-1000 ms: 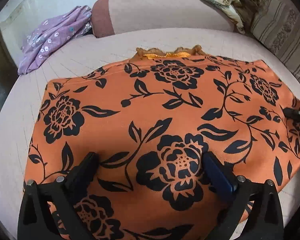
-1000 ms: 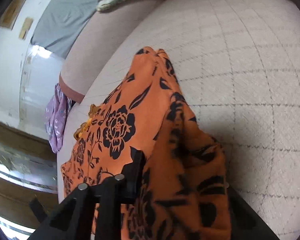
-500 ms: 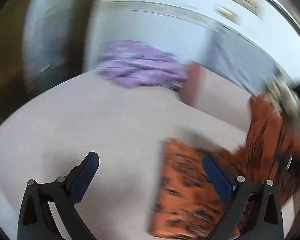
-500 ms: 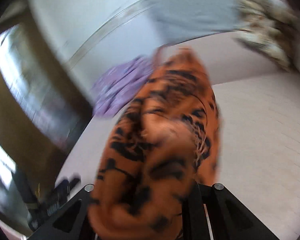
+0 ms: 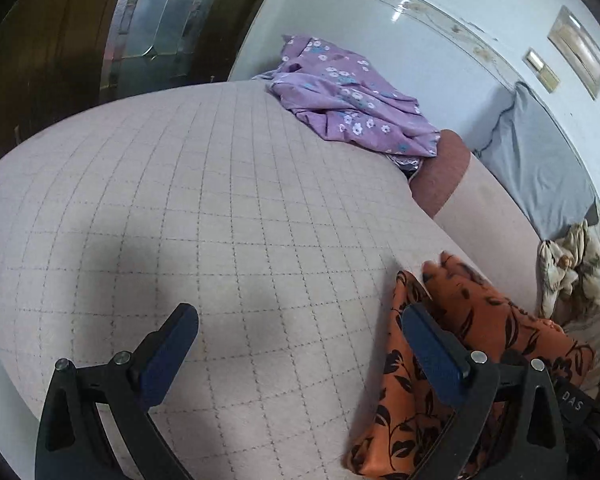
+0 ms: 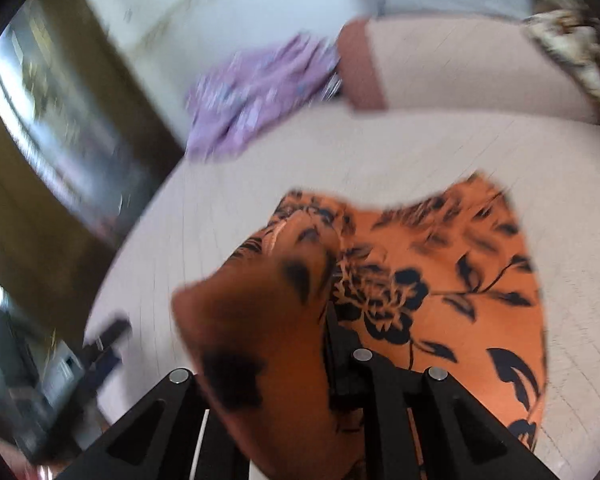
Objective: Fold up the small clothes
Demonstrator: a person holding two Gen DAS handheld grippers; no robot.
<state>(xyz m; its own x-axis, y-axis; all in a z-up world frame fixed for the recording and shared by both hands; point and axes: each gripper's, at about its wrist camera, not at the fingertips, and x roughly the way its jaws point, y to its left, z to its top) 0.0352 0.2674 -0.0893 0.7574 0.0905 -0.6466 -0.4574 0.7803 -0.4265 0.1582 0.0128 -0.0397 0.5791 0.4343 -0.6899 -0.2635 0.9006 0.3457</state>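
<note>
Right wrist blurred, seemingly pinching orange garment [image 6: 440, 280] edge

The left hand-held gripper [image 5: 296, 350] had matte black, angular frames with triangular cut-outs and round silver screw heads at the joints. Its two fingers [image 5: 168, 354] carried dark blue, finely textured pads. The right hand-held gripper [image 6: 332, 344] had the same black frames, cut-outs and silver screws. White lettering "DAS" marked a black part beside the left one.
</note>
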